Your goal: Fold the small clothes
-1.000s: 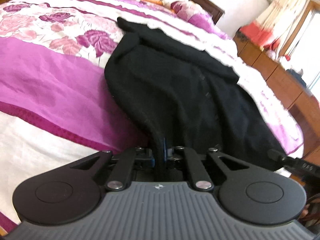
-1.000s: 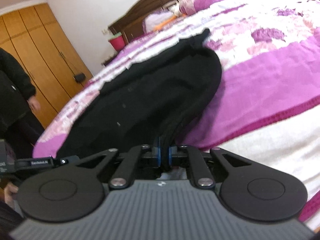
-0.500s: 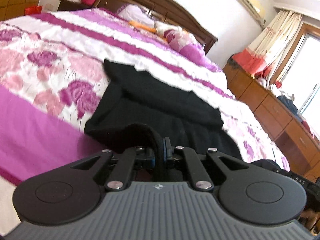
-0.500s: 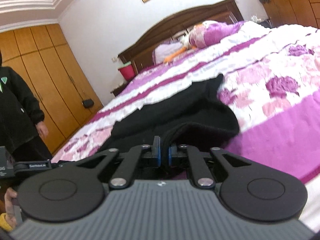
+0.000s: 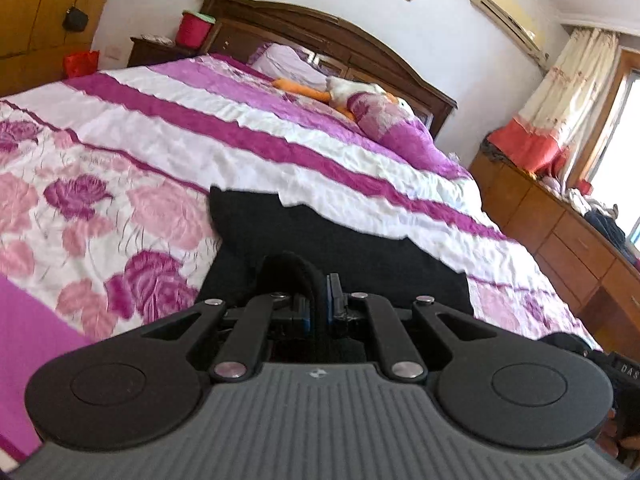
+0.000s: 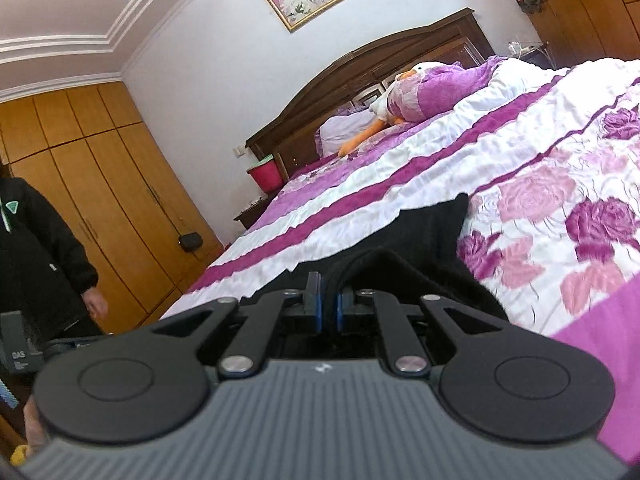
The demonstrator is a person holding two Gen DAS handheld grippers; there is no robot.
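A black garment lies on the purple and white floral bedspread. My left gripper is shut on a raised fold of its near edge. In the right wrist view the same black garment shows its far corner flat on the bedspread, and my right gripper is shut on another bunched part of the near edge. Both held edges hang lifted above the bed. The garment's near part is hidden behind the gripper bodies.
A dark wooden headboard, pillows and an orange and white plush toy are at the far end. A wooden dresser runs along the right. Wardrobe doors and a person in black stand at the left.
Both grippers rose and moved forward over the bed with the garment's near edge, tilting up. Less of the black cloth shows; headboard and walls have come into view.
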